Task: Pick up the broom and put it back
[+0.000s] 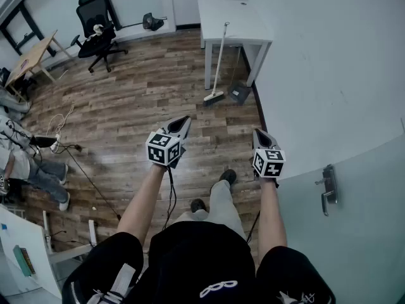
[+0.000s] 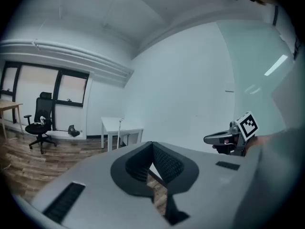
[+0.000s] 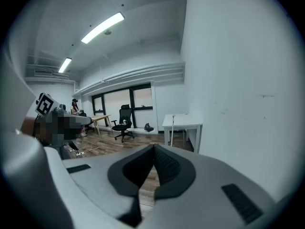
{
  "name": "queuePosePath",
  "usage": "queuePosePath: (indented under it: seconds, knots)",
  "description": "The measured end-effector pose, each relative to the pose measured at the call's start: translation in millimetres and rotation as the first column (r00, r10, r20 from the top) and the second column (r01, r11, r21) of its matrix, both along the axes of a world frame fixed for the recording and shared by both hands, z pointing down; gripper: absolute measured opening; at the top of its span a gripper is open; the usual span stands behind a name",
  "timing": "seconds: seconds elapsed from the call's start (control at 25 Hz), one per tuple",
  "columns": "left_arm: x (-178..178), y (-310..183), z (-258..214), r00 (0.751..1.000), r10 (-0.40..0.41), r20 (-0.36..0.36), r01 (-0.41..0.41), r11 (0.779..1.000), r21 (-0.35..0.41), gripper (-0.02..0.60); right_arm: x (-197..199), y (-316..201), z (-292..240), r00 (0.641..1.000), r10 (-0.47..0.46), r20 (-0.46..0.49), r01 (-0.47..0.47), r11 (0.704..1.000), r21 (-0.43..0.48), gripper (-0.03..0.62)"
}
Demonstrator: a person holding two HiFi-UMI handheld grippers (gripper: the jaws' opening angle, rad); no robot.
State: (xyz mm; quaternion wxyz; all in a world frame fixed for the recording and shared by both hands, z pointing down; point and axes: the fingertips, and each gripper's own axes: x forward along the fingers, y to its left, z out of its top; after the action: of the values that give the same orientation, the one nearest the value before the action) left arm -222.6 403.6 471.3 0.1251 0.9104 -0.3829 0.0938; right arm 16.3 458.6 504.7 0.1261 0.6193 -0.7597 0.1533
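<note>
Upper centre of the head view, the pale long-handled broom [image 1: 219, 61] leans against the front edge of the white rectangular table [image 1: 243, 24]. Its brush head rests on the brown wooden plank floor [image 1: 126, 119], just beside a dark grey dustpan [image 1: 240, 94]. Both grippers sit well short of it, mid-frame. The left gripper [image 1: 183, 120] has its jaws pressed together at the tips, nothing between them. The right gripper [image 1: 258, 132], nearer the white wall [image 1: 329, 75] on the right, is likewise closed and empty. A black wheeled office chair [image 1: 98, 27] stands upper left
</note>
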Motion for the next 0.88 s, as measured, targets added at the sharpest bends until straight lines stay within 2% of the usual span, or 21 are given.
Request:
queuePosePath:
  seconds: [0.28,0.88]
  knots:
    - [0.2,18.7,-3.4,1.000,0.007,0.004,-0.007,1.000,0.008,0.011,3.5,16.8,-4.7,1.000,0.010,-0.003,-0.010,1.000,0.007,0.025]
    - [-1.7,1.7,3.2,1.000,-0.009,0.016,0.009,1.000,0.009,0.011,7.4,-0.7,4.2,0.999,0.023,0.029,-0.023,1.000,0.011,0.025]
